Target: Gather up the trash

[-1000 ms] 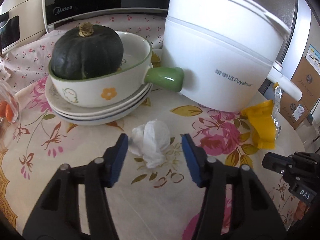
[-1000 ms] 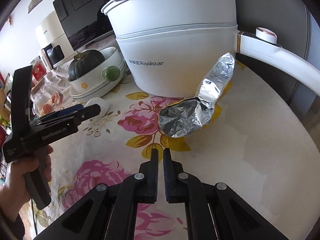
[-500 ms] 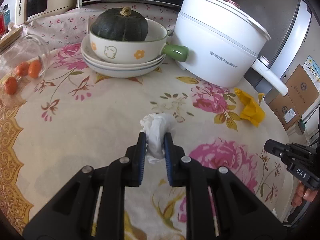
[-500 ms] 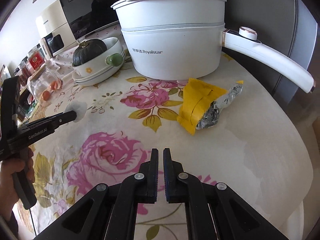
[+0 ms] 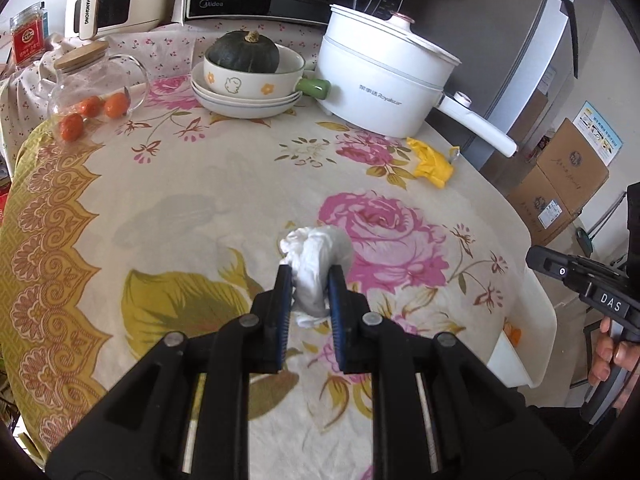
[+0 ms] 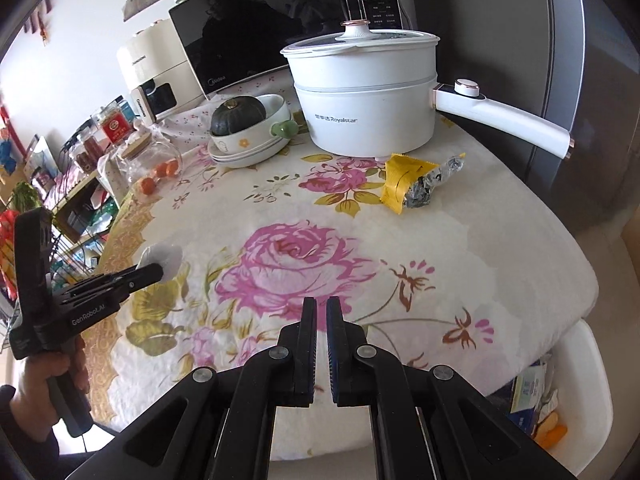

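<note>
- My left gripper [image 5: 308, 280] pinches a crumpled white tissue [image 5: 316, 264], held above the floral tabletop [image 5: 180, 208], well in front of the white electric pot [image 5: 380, 92].
- My right gripper [image 6: 320, 312] carries nothing, its jaws drawn nearly together, and hovers over the near edge of the tabletop, also well in front of the pot.
- Still to collect: a yellow wrapper [image 6: 400, 184] with crumpled foil [image 6: 428, 188] touching it, lying on the cloth just in front of the pot, below its long handle.
- A white bin [image 6: 576, 400] with scraps inside sits below the tabletop edge, on the handle side of the pot; I judge that to be the tissue's destination.
- To do this well, I would keep the squeeze steady, since soft tissue can slip, carry it fully over the bin's rim before letting go, and open my right gripper before reaching for the wrapper.
</note>
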Tool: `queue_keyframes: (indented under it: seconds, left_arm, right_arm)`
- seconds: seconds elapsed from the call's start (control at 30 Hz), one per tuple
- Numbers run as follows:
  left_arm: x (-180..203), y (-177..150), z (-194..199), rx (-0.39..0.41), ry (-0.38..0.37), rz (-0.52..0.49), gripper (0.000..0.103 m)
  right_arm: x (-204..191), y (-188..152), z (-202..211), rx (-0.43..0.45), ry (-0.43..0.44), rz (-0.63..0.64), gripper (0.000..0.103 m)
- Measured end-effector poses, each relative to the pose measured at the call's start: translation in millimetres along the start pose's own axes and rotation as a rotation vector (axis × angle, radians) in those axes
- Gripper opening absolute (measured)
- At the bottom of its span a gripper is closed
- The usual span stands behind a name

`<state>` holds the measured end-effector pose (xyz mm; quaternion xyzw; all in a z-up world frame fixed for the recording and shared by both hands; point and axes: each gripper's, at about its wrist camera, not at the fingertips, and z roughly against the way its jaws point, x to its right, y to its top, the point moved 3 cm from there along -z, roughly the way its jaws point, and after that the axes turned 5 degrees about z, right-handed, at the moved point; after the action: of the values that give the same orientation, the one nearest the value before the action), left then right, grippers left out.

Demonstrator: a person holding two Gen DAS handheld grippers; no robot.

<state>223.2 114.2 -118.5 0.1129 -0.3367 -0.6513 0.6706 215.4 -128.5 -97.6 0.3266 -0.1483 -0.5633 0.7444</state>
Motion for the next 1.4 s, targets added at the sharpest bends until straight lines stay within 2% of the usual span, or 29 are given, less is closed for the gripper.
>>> queue_keyframes:
  seconds: [0.33,0.5,0.77,0.93,0.97,1.03,1.07,1.1,1.23,1.4]
  left_arm:
    - [30.6,-37.8,34.2,-0.009,-0.072,-0.032,0.019]
    - [46.9,-50.1,38.0,-0.027,-0.157,-0.034,0.019]
    - [74.5,-51.1,27.3,-0.049,-0.222,-0.060,0.019]
    - [93.9,-47.1,22.7,-0.052,-0.252,-0.056,0.019]
    - [95.8,-43.5,23.2,-0.046,-0.253,-0.053,0.019]
    - [94.2,-34.5,25.1,-0.030,-0.248,-0.038,0.019]
    - [90.9,-30.4,26.6,-0.021,-0.237,-0.030,0.019]
    - [85.9,-25.3,28.9,-0.009,-0.221,-0.019,0.019]
    - [58.0,-9.4,36.6,0.030,-0.178,0.043,0.020]
    - [20.2,-0.5,36.6,0.036,-0.139,0.120,0.020]
  right_arm:
    - [10.4,-44.8,36.5,-0.005,0.047,-0.041,0.006]
    - [21.2,-54.8,52.3,-0.009,0.067,-0.045,0.006]
    - [44.8,-67.4,63.3,-0.029,0.055,-0.076,0.006]
    - [71.5,-64.9,62.1,-0.028,-0.005,-0.121,0.007]
    - [77.1,-59.3,57.5,-0.031,-0.027,-0.131,0.009]
    - [84.3,-44.4,45.7,-0.035,-0.039,-0.158,0.032]
    - [85.5,-34.9,38.0,-0.030,-0.042,-0.169,0.061]
    - [85.0,-24.9,29.7,-0.018,-0.043,-0.172,0.080]
    - [80.7,16.2,-19.2,-0.019,-0.047,-0.164,0.081]
    - [94.7,63.7,-88.5,-0.031,-0.058,-0.272,0.081]
